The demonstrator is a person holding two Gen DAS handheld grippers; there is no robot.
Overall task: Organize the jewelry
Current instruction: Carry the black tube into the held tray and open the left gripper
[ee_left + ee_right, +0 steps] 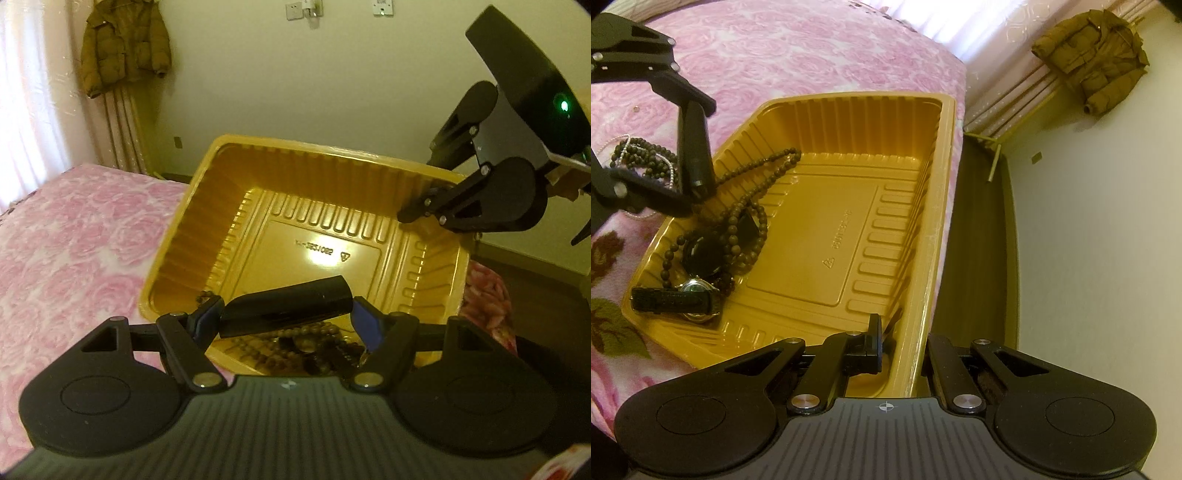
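Nearest the left wrist lens, the left gripper (286, 314) is clamping a black cylindrical object (286, 308) crosswise between its blue-padded fingers (364, 326), hanging over the near end of the gold plastic tray (207, 206). Brown bead strands (314, 341) are lying in the tray just beneath that object. At the tray's far right corner, the right gripper (424, 206) is pinching the rim. The tray is sitting on a pink rose-patterned blanket (74, 240).

Closest in the right wrist view, the right gripper (901, 339) is gripping the tray's wall (945, 206), one finger (874, 339) inside and the other outside. At the tray's far end are resting a bead necklace (757, 173), a round black piece (701, 254) and a wristwatch (683, 299). More beads (642, 155) are lying on the blanket beside the tray, behind the left gripper (696, 184).
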